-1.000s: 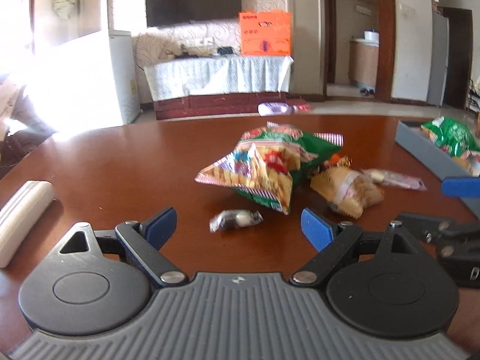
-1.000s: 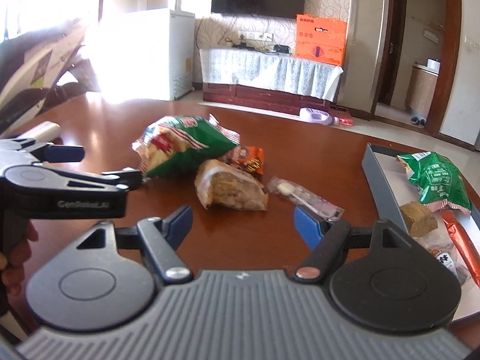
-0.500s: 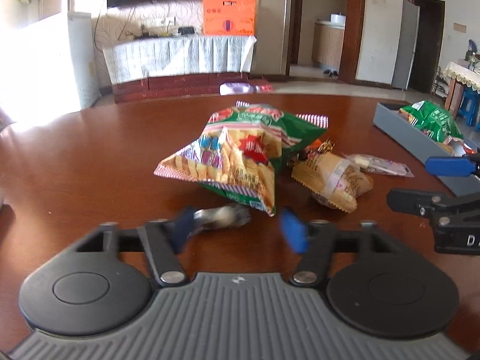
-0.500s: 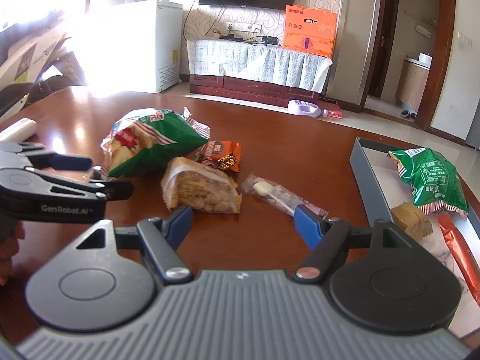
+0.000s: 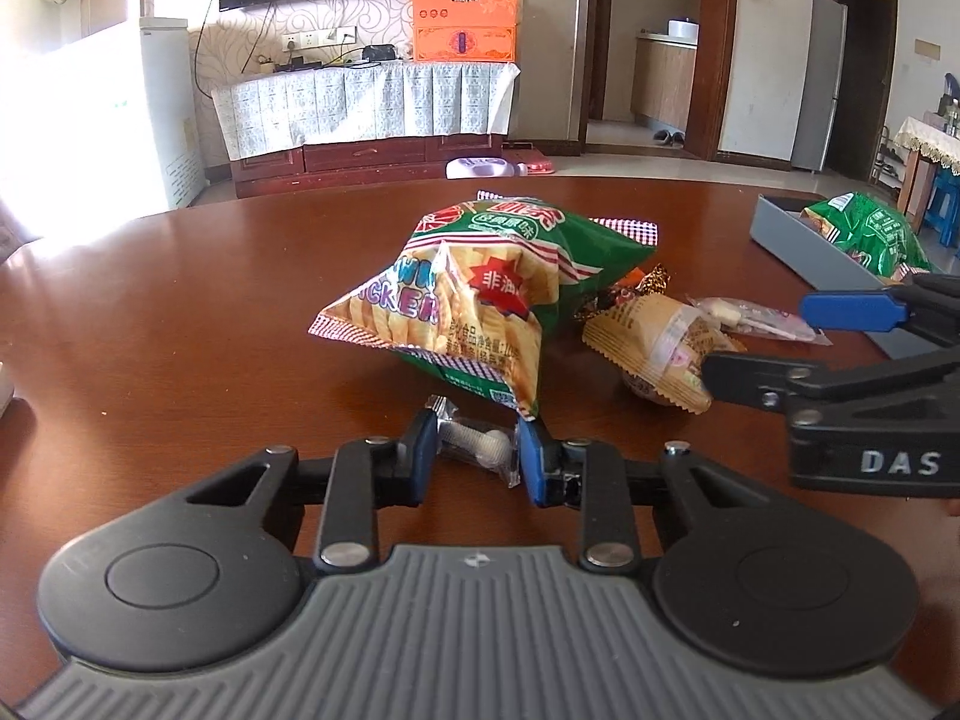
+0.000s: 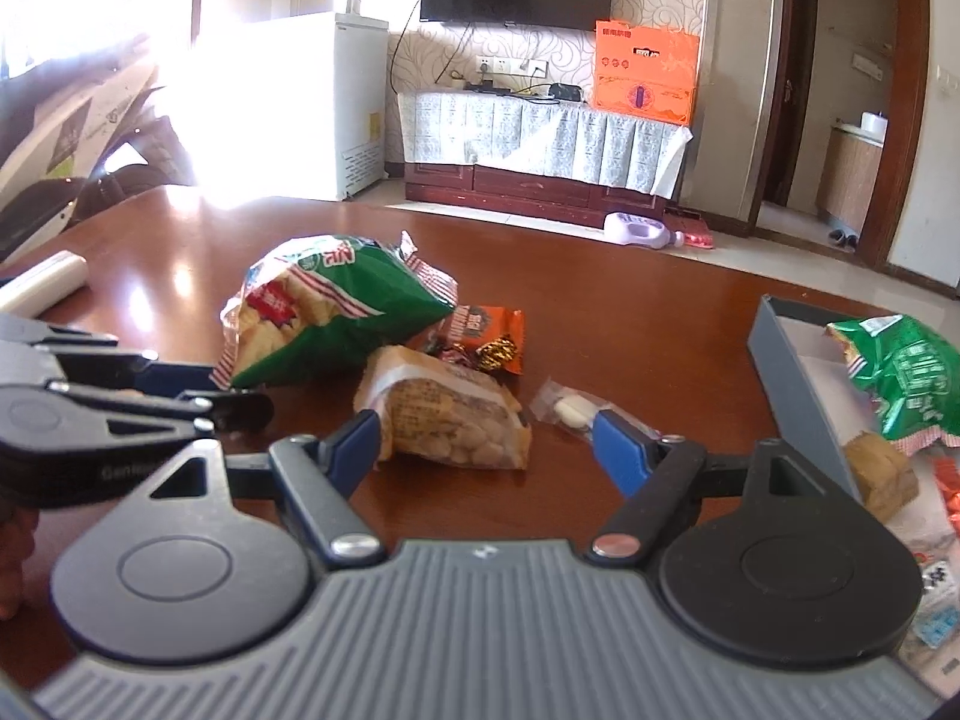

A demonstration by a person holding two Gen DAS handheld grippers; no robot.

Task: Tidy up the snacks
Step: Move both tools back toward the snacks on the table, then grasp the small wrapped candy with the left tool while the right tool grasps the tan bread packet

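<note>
Now the left gripper [image 5: 474, 456] has closed on a small candy [image 5: 477, 447] (right gripper [image 6: 486, 441] spread).

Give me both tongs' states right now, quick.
Left tongs: jaws have just been closing, now pinching the small clear-wrapped candy on the table.
Right tongs: open, holding nothing; the tan biscuit pack lies between the fingers.

The chip bag [image 5: 480, 294] covers most of the orange packet [image 5: 645, 282] behind it in the left view. The tray [image 6: 798, 384] runs off the right edge in both views, so its far contents cannot be told. The left tool [image 6: 198, 396] hides its candy [image 5: 480, 447] in the right view. A white roll [image 6: 45, 282] is cut off at the left edge. Wrapper print is too small to read.
</note>
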